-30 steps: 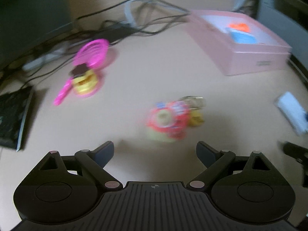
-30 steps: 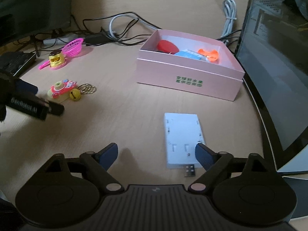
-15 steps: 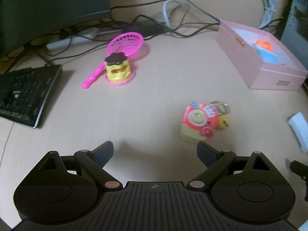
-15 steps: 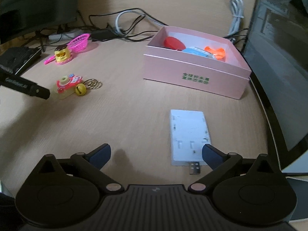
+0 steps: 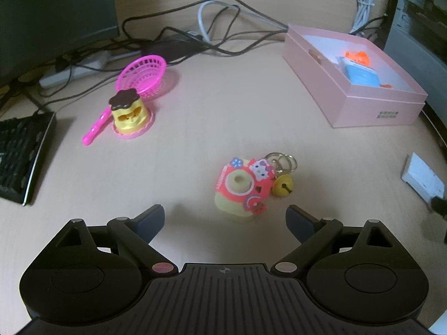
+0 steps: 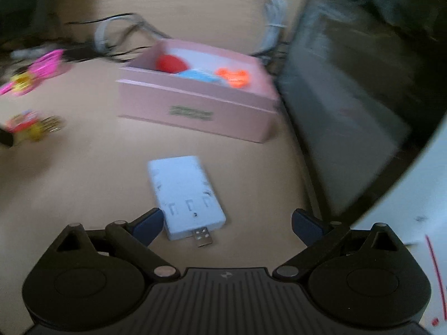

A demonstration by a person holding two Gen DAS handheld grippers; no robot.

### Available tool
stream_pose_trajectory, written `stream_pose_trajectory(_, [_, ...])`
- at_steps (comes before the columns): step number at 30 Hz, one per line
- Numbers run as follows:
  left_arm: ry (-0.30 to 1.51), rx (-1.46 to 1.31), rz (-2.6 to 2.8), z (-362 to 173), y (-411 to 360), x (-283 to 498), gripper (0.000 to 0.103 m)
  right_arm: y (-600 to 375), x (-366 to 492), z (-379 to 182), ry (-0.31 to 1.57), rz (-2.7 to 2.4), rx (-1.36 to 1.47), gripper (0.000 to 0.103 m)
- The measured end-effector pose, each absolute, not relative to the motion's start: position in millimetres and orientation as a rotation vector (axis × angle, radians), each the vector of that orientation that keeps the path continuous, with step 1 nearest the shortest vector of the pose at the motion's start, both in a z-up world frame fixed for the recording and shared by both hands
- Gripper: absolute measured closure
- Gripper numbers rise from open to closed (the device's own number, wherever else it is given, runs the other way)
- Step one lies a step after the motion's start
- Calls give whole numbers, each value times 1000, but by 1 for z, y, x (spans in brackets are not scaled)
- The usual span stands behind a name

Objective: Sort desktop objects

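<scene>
Near the lower middle, the right gripper (image 6: 226, 223) stands wide open around the flat white USB hub (image 6: 185, 192), probably for grasping; the left gripper (image 5: 225, 220), also open, faces the red-and-yellow toy camera keychain (image 5: 243, 188).

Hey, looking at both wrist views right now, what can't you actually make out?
- Pink box: the print on its side is too small in the left wrist view and smeared in the right.
- Red item in the box: hidden behind the box wall in the left view, blurred in the right.
- White USB device: cut off by the right edge in the left view.
- Keyboard: cropped at the left edge.
</scene>
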State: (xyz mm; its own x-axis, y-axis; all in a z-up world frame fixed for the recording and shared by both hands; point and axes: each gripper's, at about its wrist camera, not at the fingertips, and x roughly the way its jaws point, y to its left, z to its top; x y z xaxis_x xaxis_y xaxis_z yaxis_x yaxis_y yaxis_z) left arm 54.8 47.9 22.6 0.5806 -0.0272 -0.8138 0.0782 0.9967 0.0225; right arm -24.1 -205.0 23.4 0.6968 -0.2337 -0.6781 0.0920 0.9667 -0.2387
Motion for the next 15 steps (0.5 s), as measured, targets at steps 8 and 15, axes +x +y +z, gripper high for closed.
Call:
stream_pose_trajectory(8, [906,25,-175,21,39,60,4,-209,-34,25,806,-85,-52,4])
stream_pose_trajectory(15, [890,-62,-327,23,40,57,4,-196,-41,27,789,-27,-75,4])
